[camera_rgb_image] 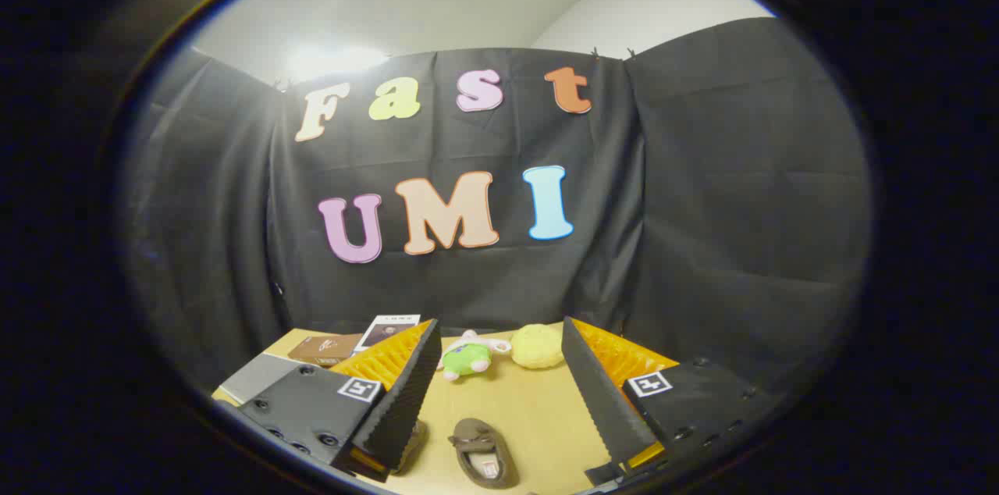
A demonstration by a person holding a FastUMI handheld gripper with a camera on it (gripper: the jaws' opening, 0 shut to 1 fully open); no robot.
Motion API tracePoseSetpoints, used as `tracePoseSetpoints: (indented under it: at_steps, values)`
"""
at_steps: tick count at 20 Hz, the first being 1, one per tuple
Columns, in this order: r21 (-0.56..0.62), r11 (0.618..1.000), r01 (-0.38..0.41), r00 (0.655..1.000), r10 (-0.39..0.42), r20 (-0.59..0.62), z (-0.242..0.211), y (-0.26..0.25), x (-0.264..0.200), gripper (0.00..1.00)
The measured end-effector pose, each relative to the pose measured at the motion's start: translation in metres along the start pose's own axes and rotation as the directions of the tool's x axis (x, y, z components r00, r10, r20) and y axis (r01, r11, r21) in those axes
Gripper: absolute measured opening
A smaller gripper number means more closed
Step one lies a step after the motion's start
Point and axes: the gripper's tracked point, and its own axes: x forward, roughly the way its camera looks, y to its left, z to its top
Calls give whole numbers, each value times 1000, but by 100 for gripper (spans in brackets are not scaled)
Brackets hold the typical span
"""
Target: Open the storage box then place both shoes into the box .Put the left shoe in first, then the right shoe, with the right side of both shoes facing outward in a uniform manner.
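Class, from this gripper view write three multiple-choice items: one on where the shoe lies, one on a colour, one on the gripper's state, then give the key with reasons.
1. Where is the brown shoe?
A. on the table between the fingers
B. on the grey box
C. beside the yellow plush

2. What colour is the plush toy next to the yellow plush?
A. blue
B. green
C. red

3. The gripper is:
A. shut on the shoe
B. shut on nothing
C. open

Key: 1 A, it lies between the fingers; 2 B, green body; 3 C, fingers stand wide apart, holding nothing.
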Motion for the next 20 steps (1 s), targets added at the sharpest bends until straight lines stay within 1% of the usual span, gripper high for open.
tracePoseSetpoints:
  at_steps: [7,10,17,20]
  values:
    - [-35,999,-34,999,34,-21,-8,2,-15,97]
    - [-16,999,-52,999,51,-18,-6,1,-19,97]
    - [6,999,-49,999,49,-16,-4,-10,-22,97]
    - [32,997,-69,997,69,-16,-4,-1,-19,97]
